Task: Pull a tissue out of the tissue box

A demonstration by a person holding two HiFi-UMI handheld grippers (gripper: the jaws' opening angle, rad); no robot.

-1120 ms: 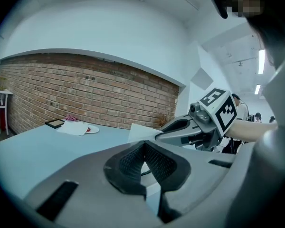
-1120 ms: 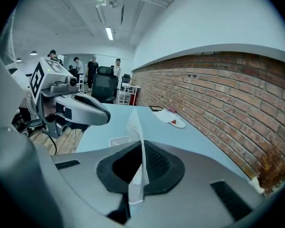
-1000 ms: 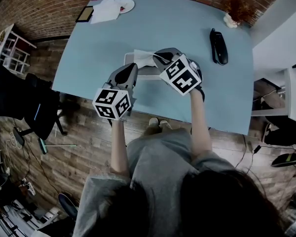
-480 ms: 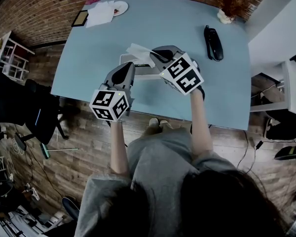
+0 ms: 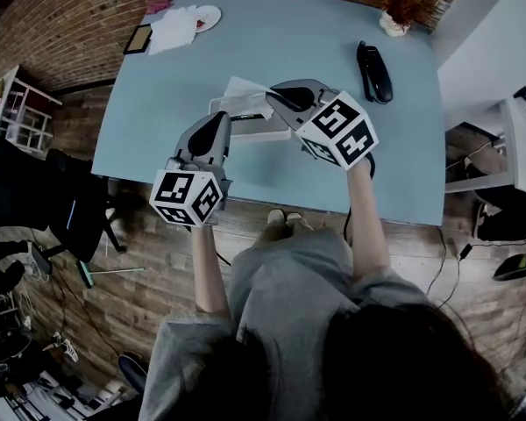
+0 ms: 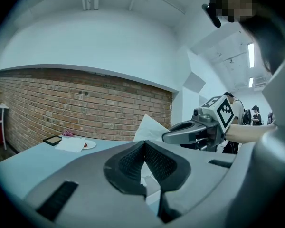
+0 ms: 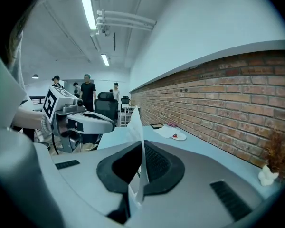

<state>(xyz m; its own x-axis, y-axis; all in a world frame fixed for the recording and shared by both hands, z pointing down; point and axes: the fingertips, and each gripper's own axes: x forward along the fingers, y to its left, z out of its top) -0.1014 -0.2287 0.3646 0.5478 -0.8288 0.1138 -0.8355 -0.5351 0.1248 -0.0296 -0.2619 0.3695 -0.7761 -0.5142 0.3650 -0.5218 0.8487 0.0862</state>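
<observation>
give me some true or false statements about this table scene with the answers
1. The right gripper is shut on a white tissue. True.
2. The black handset lies at the near left corner of the table. False: it lies toward the far right.
3. A small plate sits beside the papers at the far left corner. True.
4. The table top is red. False: it is pale blue.

Thin white paper tissue (image 7: 135, 127), smooth matt blue table (image 5: 280, 51), rough brick wall (image 6: 85, 103)
</observation>
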